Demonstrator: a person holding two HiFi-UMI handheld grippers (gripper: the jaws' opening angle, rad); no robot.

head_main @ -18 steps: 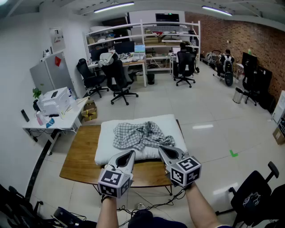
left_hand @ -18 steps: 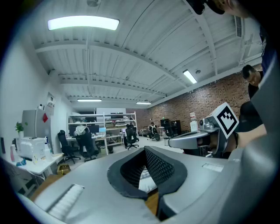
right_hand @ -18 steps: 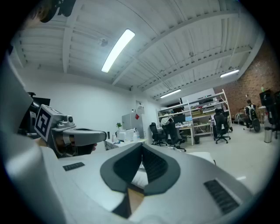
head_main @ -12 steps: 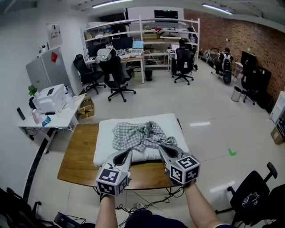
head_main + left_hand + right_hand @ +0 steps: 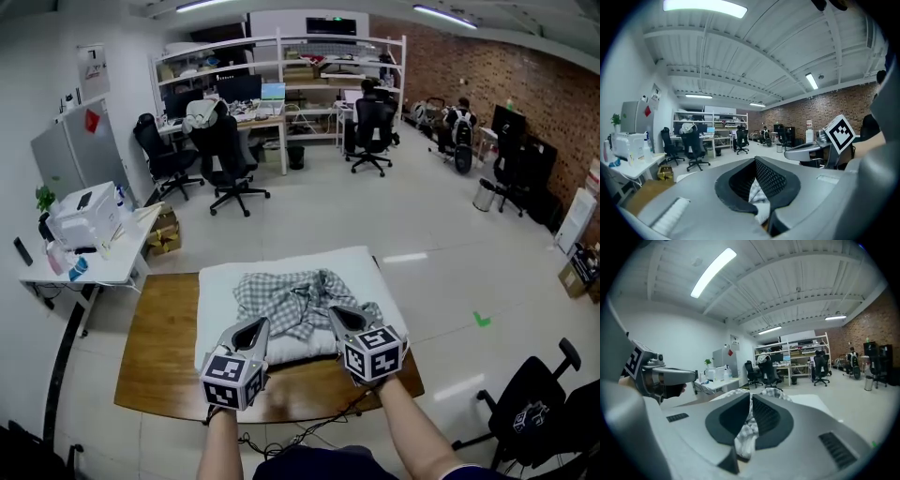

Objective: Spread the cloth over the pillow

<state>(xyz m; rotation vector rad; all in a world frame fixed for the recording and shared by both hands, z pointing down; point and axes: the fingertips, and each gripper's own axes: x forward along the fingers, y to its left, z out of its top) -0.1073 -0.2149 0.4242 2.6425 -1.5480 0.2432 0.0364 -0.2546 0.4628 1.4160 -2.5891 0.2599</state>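
Note:
A crumpled grey checked cloth (image 5: 291, 300) lies on the white pillow (image 5: 220, 281), which rests on the wooden table (image 5: 155, 361). My left gripper (image 5: 255, 325) is at the cloth's near left edge, jaws together. A bit of the cloth (image 5: 758, 197) shows between its pads in the left gripper view. My right gripper (image 5: 339, 314) is at the near right edge, shut on a bunched fold of the cloth (image 5: 746, 437) that hangs between its pads. Both grippers point away from me, slightly downward, side by side.
A white desk with a printer (image 5: 80, 211) stands left of the table. Office chairs (image 5: 225, 155) and shelves fill the back of the room. A black chair (image 5: 534, 412) is near my right side. People sit at the far desks.
Both grippers have moved forward from the table's front onto the near edge of the pillow and cloth. The head view has shifted with them.

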